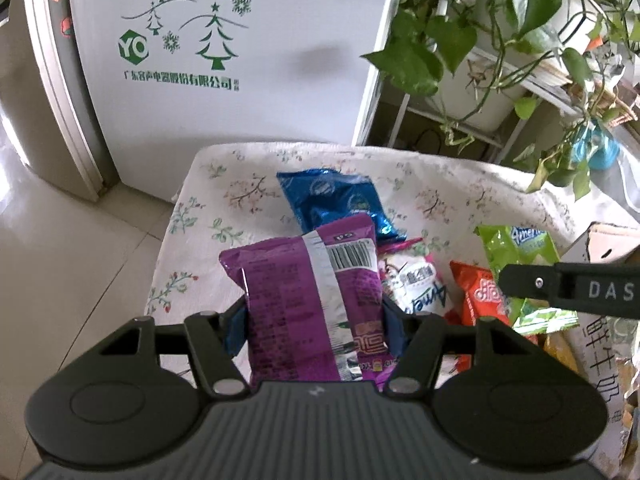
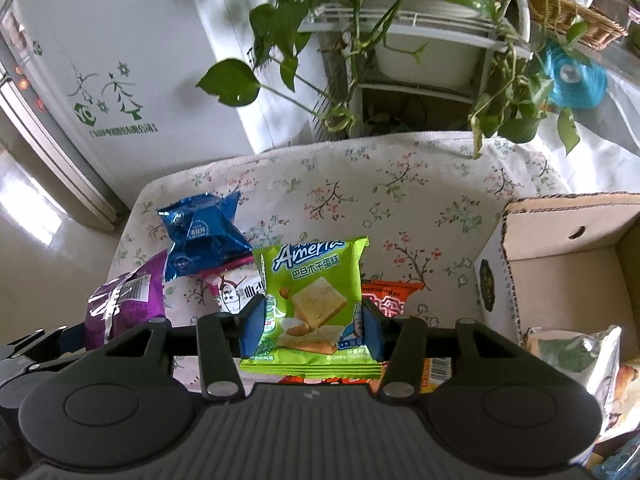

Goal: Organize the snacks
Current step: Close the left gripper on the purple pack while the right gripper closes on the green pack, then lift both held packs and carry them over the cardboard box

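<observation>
Left tool [image 1: 314, 328] pinching purple snack bag [image 1: 308, 304], barcode side up, centre of left wrist frame. Right tool [image 2: 311, 330] clamped on green cake packet [image 2: 314, 304], mid-frame in right wrist view. Blue bag [image 2: 204, 236], white-pink packet [image 1: 416, 280], orange packet [image 1: 480, 292] lying on floral bench [image 2: 420, 184]. Cardboard box [image 2: 560, 248] at right edge, few packets already inside.

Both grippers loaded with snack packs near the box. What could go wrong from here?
1. The left gripper pinches the puffy purple pack only near its lower end; most of it stands free above the fingers, so it may swing or slip.
2. The right gripper holds the green pack close beside the left one; moving both toward the cardboard box risks a collision.
3. The box already holds packs, so a drop could land unevenly.
</observation>
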`<state>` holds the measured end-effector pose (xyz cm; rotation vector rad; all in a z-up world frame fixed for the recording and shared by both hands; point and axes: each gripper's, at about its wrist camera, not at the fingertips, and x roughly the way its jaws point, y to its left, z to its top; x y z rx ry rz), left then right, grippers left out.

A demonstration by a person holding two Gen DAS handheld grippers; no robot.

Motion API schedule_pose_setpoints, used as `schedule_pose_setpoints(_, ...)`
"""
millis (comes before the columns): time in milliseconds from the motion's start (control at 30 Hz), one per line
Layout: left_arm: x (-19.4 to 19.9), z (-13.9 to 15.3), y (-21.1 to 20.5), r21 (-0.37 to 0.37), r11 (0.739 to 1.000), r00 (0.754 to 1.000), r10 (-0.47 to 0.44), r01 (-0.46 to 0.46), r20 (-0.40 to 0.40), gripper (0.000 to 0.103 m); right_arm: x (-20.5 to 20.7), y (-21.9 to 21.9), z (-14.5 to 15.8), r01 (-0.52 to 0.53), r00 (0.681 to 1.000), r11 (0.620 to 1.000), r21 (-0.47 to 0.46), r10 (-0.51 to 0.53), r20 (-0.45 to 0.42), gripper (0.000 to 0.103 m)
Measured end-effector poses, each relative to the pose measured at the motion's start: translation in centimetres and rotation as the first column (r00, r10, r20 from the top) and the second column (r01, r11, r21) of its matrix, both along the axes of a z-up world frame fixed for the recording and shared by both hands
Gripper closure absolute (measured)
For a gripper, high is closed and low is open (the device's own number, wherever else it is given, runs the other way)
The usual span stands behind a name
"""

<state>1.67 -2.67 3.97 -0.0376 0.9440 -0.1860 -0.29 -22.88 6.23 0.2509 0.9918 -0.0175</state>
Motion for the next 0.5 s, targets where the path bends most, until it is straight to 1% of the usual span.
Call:
schedule_pose_setpoints(267, -0.2, 0.3, -2.0, -0.025, 0.999, 1.0, -0.02, 0.02, 0.007, 0.04, -1.1, -1.2, 1.5, 0.035, 0.998, 0.999, -0.011, -0.035, 0.044, 0.047)
schedule_pose_setpoints(400, -0.3, 0.7, -3.1, -0.034, 0.999, 0.999, -0.035, 0.036, 0.029, 0.04, -1.8, -2.1, 2.5, 0.064, 0.996, 0.998, 0.003, -0.064, 0.07, 0.047)
schedule_pose_setpoints(500, -0.6, 1.1, -4.0, -0.025, 0.998, 0.997, -0.052, 0.053, 0.055, 0.04, -2.3, -2.6, 2.9, 0.079, 0.993, 0.997, 0.007, -0.08, 0.081, 0.047)
